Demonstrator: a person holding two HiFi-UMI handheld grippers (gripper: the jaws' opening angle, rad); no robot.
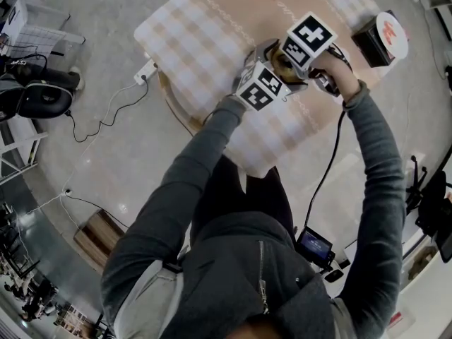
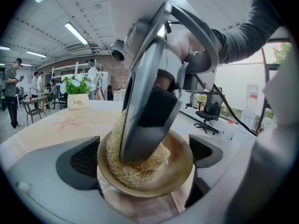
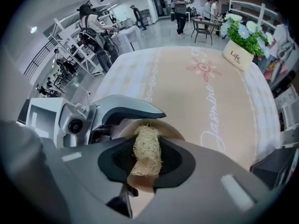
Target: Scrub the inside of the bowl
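A shallow brown bowl is clamped by its rim between the black pads of my left gripper, held tilted above the table. A pale loofah scrubber rests against the bowl's inside. My right gripper is shut on that loofah, and in the left gripper view its jaws come down into the bowl from above. The bowl's rim shows just behind the loofah. In the head view both grippers, left and right, meet over the checked tablecloth, with the bowl mostly hidden between them.
A white flower pot stands at the table's far end. A black box with a round white-and-red item sits at the table's right edge. A power strip and cables lie on the floor at the left. People stand in the background.
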